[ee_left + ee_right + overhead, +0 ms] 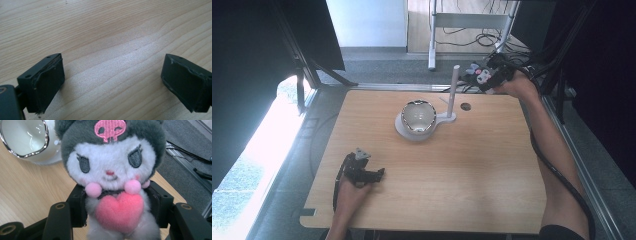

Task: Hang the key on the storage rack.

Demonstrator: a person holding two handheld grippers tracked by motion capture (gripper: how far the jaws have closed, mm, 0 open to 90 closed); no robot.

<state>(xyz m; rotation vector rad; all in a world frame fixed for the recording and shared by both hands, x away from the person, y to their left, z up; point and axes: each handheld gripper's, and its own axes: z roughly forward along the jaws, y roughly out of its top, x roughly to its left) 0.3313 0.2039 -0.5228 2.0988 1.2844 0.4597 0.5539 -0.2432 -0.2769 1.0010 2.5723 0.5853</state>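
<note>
A small plush doll [112,170] with a dark grey hood, a pink skull badge and a pink heart sits between the jaws of my right gripper [115,207], which is shut on its body. In the high view that gripper [492,77] holds the doll [479,75] above the table's far right edge, beside an upright white peg [454,87]. A white bowl with a silver rim [418,117] rests on the peg's white base. My left gripper [367,172] lies low near the front left of the table, its jaws wide apart over bare wood [112,75].
The wooden table [462,170] has a small dark hole [465,106] near its far edge. Beyond the far edge lie grey floor, cables and a white metal frame [462,22]. A black cable trails along the right forearm.
</note>
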